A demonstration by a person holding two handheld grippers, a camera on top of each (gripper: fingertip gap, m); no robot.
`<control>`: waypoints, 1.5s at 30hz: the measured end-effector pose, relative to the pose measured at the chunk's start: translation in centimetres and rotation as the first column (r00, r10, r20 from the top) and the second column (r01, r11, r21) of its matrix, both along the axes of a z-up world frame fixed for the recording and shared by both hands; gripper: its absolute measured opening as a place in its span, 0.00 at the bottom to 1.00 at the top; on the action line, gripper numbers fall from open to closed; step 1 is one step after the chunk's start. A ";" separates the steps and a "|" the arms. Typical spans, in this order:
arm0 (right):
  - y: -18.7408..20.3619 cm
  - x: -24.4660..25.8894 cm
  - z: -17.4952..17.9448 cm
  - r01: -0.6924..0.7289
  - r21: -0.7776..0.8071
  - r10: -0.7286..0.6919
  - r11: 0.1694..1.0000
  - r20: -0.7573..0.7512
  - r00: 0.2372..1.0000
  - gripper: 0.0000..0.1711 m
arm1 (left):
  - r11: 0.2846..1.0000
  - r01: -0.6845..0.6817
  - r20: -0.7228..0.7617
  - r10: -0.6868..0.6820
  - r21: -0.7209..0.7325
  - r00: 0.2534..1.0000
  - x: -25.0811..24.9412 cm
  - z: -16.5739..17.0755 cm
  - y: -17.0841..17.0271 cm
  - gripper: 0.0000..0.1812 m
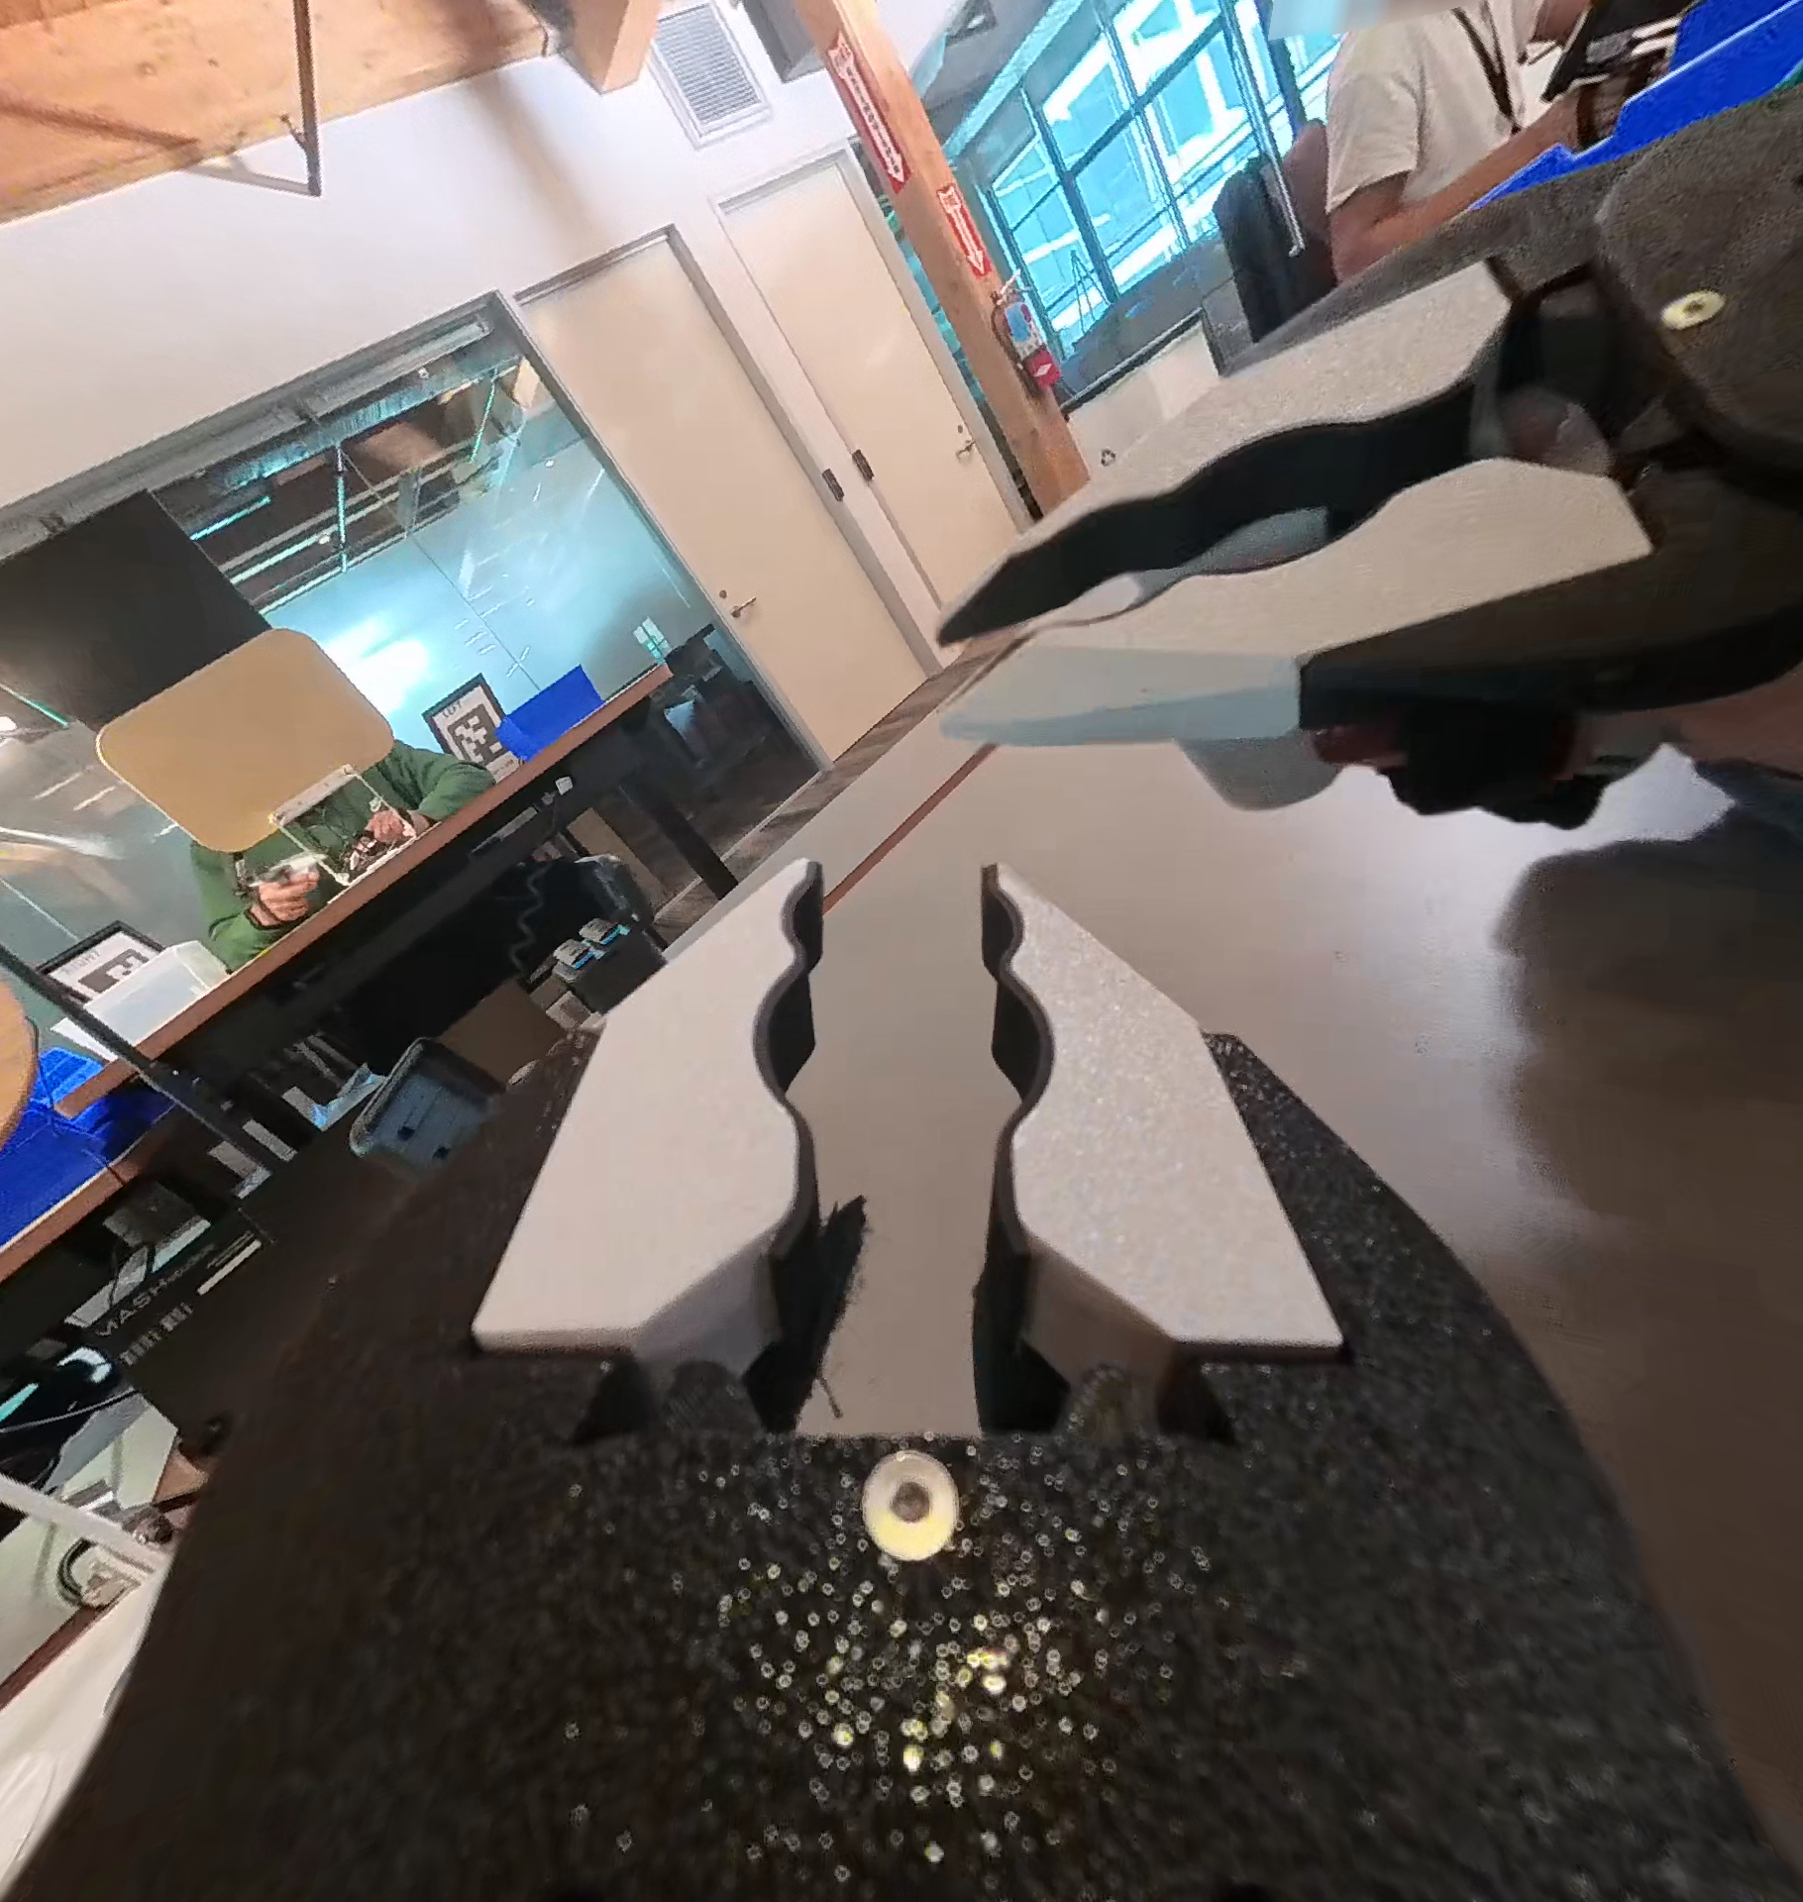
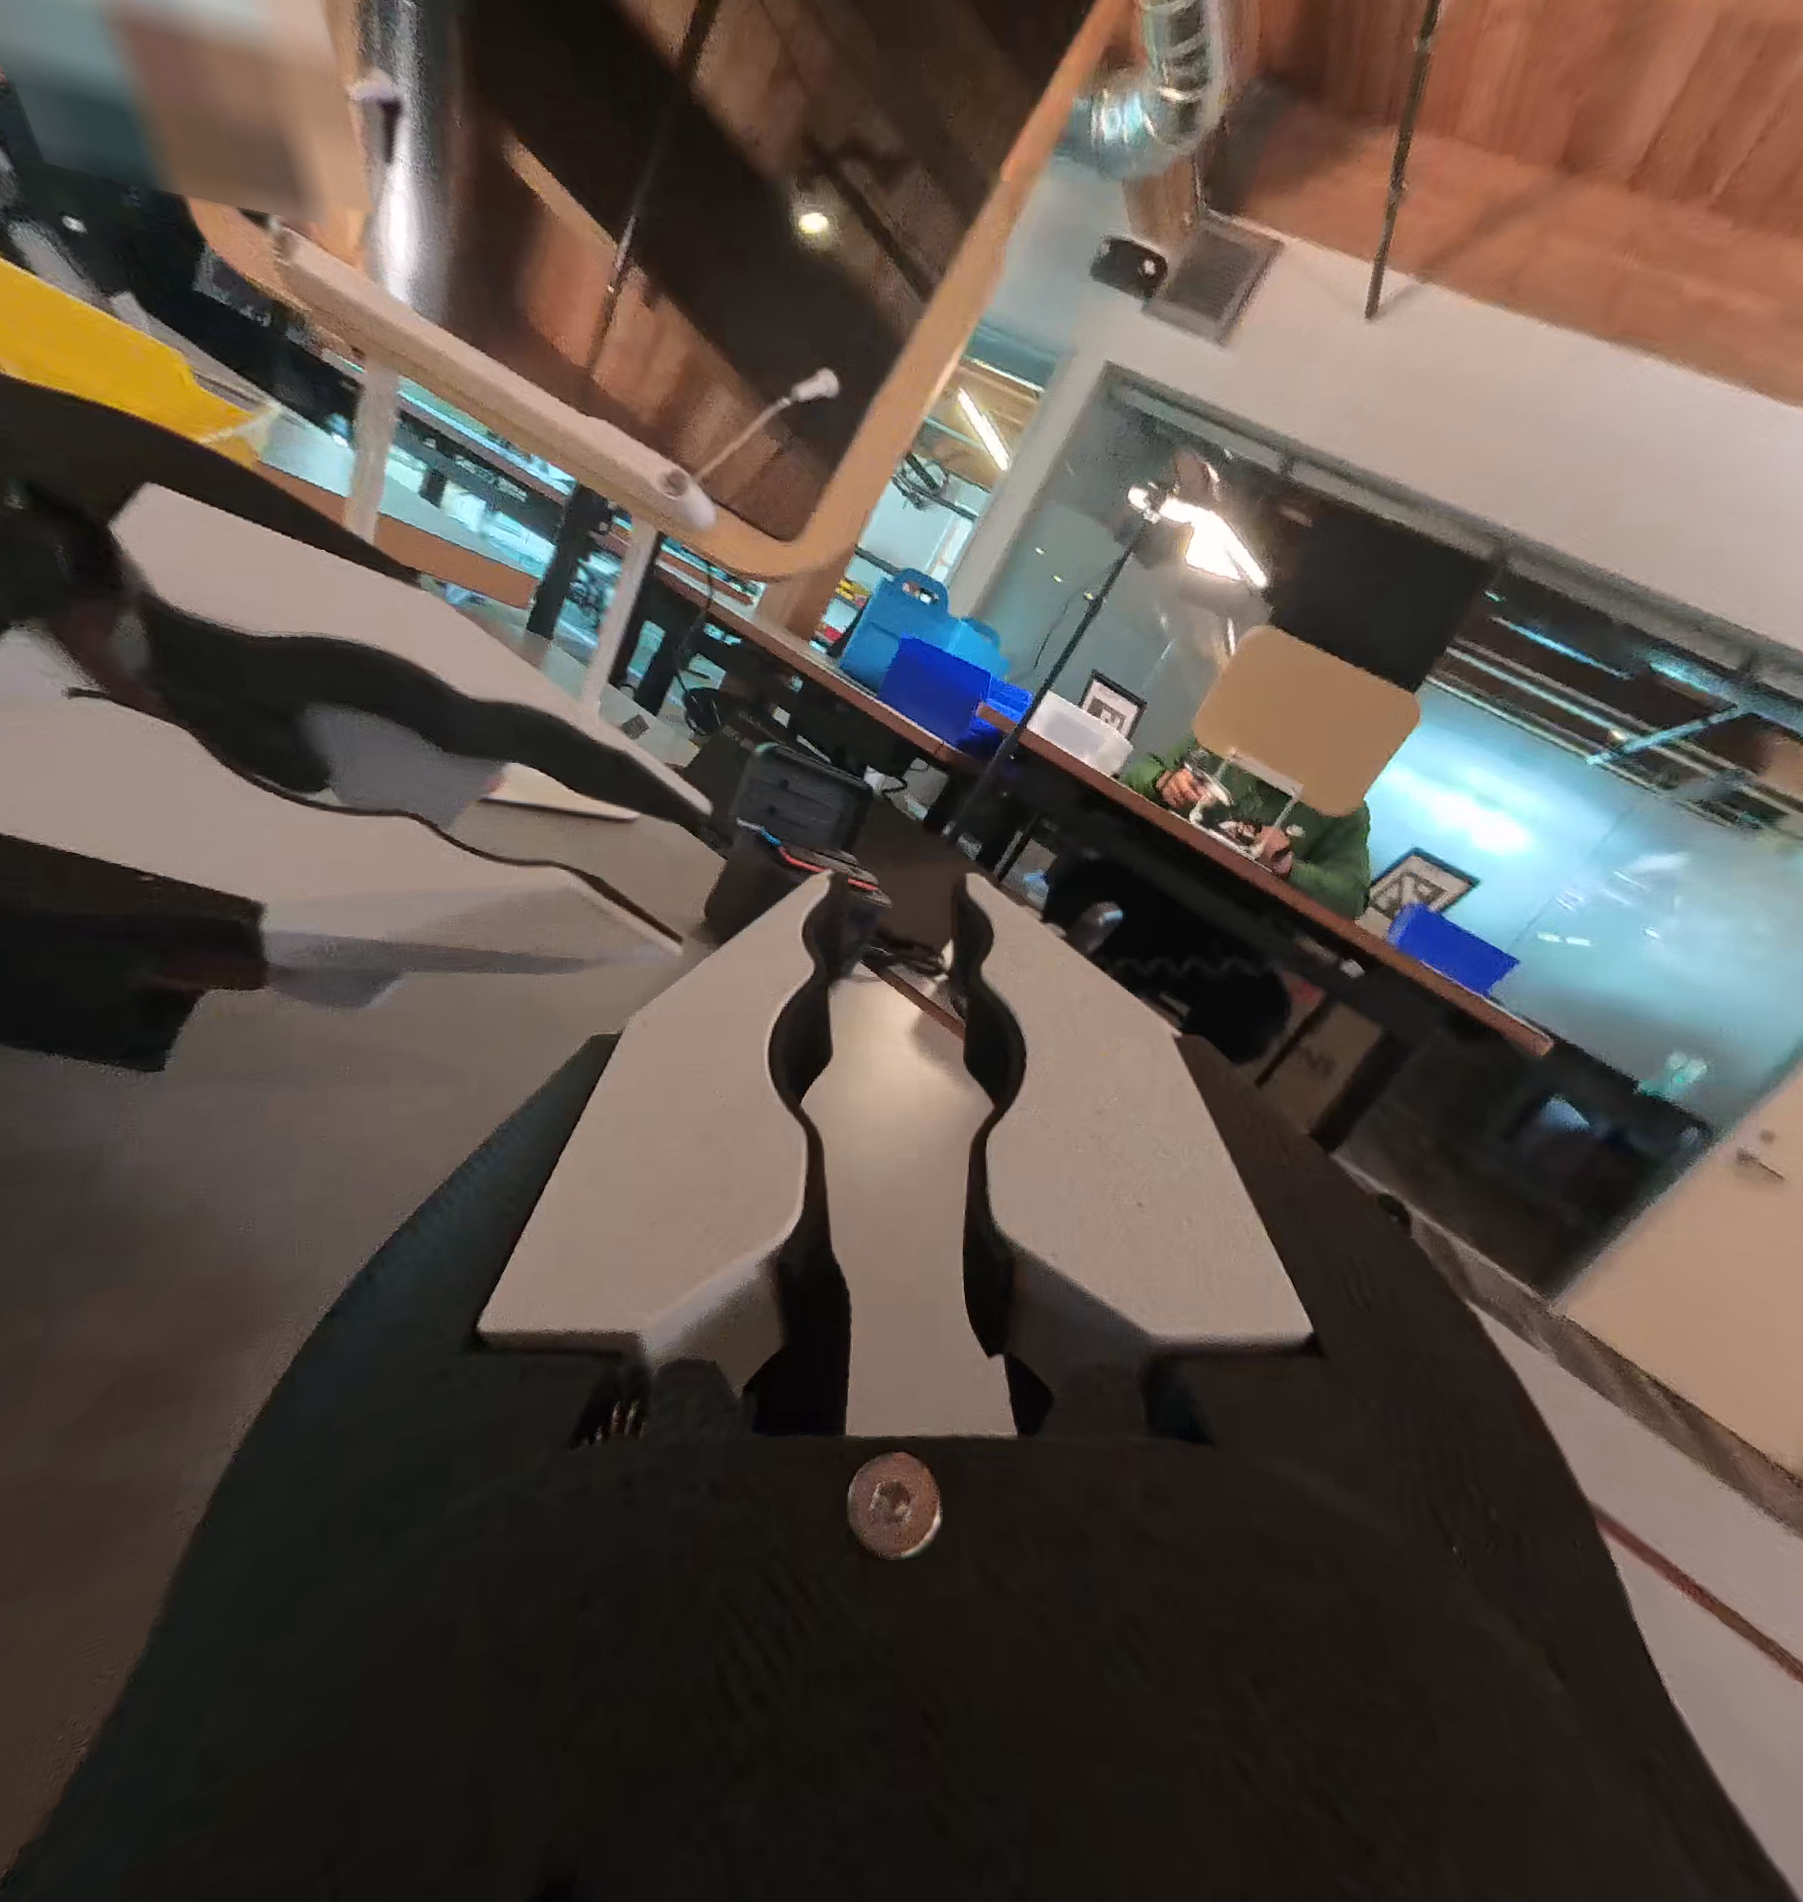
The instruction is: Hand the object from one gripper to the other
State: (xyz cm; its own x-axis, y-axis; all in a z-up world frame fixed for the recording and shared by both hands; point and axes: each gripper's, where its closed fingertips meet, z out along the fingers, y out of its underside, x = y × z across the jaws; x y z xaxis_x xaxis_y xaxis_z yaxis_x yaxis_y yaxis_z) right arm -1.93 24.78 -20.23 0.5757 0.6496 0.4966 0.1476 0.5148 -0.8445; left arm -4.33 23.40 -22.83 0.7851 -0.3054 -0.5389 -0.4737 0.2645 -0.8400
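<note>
The left gripper [image 1: 899, 885] is held low over a dark, glossy surface [image 1: 1289, 1029], and its two grey fingers are parted to a moderate gap through which only the surface is seen; nothing is gripped between the black wavy pads. The right gripper [image 2: 894, 890] is likewise held partly open, its gap somewhat narrower, and bare surface is seen along the whole length between its fingers. The two tools are brought near each other at an angle, tips apart: in the left wrist view the right gripper is seen coming in from the upper right, and in the right wrist view the left gripper is seen at the left edge (blurred there). From the side, a pale grey shape [image 1: 1258, 540] is glimpsed between the far gripper's fingers in each view, but it cannot be told whether this is the object or part of the tool itself, so the object's place cannot be fixed from these pictures. In the background, a person in a green top [image 2: 1319, 844] is seated before a glass wall.
</note>
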 end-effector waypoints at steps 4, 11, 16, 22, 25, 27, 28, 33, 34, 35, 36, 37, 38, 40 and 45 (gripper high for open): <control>-0.4 -0.4 -0.6 -0.021 0.005 0.020 1.000 0.039 0.999 0.11 | 1.000 0.016 0.006 -0.016 -0.007 1.000 0.2 -0.1 -0.1 0.11; -0.5 0.1 -0.6 0.005 0.036 -0.007 0.999 0.058 0.998 0.11 | 0.999 0.049 0.018 -0.049 0.009 0.999 0.3 0.3 -0.8 0.03; -0.3 0.0 -0.8 0.000 0.019 -0.001 1.000 0.059 0.998 0.11 | 0.994 0.107 0.045 -0.108 0.006 0.993 0.7 0.5 -1.3 0.00; 0.2 0.1 -1.1 0.001 -0.012 -0.001 1.000 0.055 0.998 0.10 | 0.989 0.114 0.177 -0.096 -0.092 0.980 -0.5 2.4 -1.2 0.00; 0.4 0.3 -1.1 0.006 -0.022 -0.005 1.000 0.048 0.999 0.10 | 0.977 0.041 0.222 0.006 -0.207 0.975 -3.5 6.5 -3.3 0.00; 0.6 0.4 -1.1 0.014 -0.026 -0.013 1.000 0.045 0.999 0.10 | 0.959 -0.030 0.249 0.103 -0.281 0.963 -7.0 8.6 -6.5 0.04; 0.7 0.4 -1.1 0.019 -0.027 -0.018 0.999 0.043 0.999 0.10 | 0.955 -0.085 0.235 0.155 -0.283 0.959 -9.5 9.4 -8.1 0.08; 1.3 0.5 -1.0 0.051 -0.033 -0.050 0.998 0.038 0.998 0.10 | 0.743 -0.505 -0.124 0.507 -0.439 0.853 -26.5 7.1 -15.7 0.07; 1.4 0.5 -1.0 0.055 -0.033 -0.054 0.998 0.038 0.998 0.10 | 0.657 -0.523 -0.211 0.496 -0.543 0.843 -28.8 5.1 -17.5 0.03; 1.4 0.5 -1.0 0.057 -0.033 -0.056 0.998 0.038 0.998 0.10 | 0.561 -0.546 -0.296 0.478 -0.622 0.827 -31.0 3.2 -19.4 0.02; 1.4 0.5 -1.0 0.058 -0.033 -0.057 0.998 0.039 0.998 0.10 | 0.467 -0.577 -0.379 0.453 -0.671 0.807 -33.2 1.4 -21.1 0.01; 1.4 0.5 -1.0 0.057 -0.033 -0.056 0.998 0.039 0.998 0.10 | 0.380 -0.610 -0.451 0.429 -0.696 0.782 -35.1 0.0 -22.7 0.01; 1.4 0.5 -1.0 0.057 -0.033 -0.056 0.998 0.038 0.998 0.10 | 0.306 -0.624 -0.500 0.394 -0.719 0.771 -36.5 -1.4 -24.0 0.03; 1.4 0.5 -1.0 0.057 -0.034 -0.056 0.998 0.037 0.998 0.10 | 0.194 -0.596 -0.526 0.314 -0.779 0.790 -37.5 -3.8 -26.3 0.16; 1.4 0.5 -1.0 0.057 -0.033 -0.056 0.998 0.038 0.998 0.10 | 0.235 -0.501 -0.464 0.197 -0.833 0.864 -35.9 -6.7 -26.5 0.23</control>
